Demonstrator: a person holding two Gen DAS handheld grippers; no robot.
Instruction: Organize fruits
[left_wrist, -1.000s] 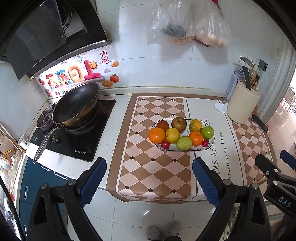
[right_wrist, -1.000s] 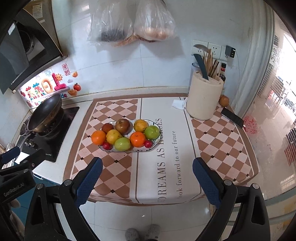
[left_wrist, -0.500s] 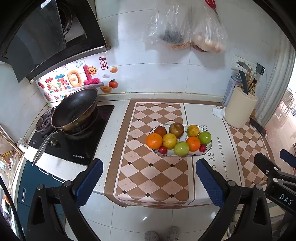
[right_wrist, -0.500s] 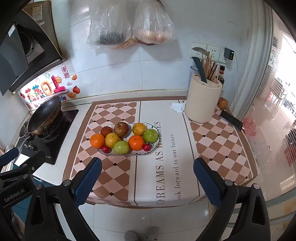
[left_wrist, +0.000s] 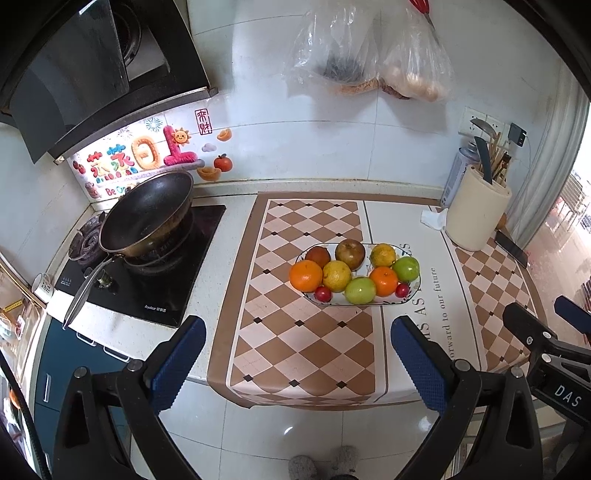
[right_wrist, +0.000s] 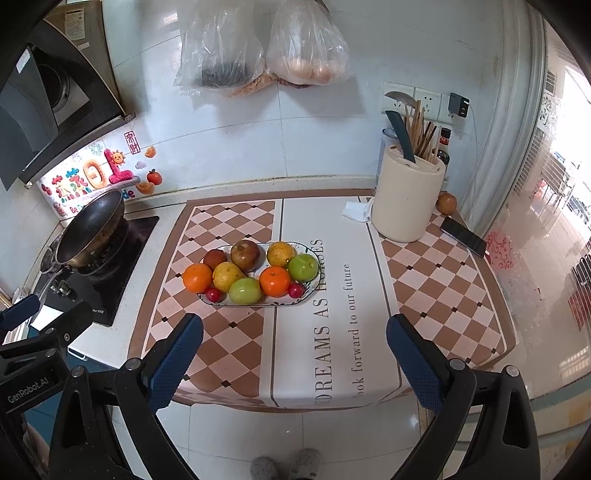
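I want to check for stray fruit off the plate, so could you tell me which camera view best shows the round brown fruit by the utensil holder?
The right wrist view: the brown fruit sits in the open beside the utensil holder, near the phone. In the left wrist view the holder hides it almost entirely.

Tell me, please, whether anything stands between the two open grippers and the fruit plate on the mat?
Nothing visible does: only bare checkered mat lies between the left gripper, the right gripper and the fruit plate.

Plate (right_wrist: 301, 296) mostly under fruit, bag contents (right_wrist: 221, 75) unclear, slippers (right_wrist: 284, 467) cut off
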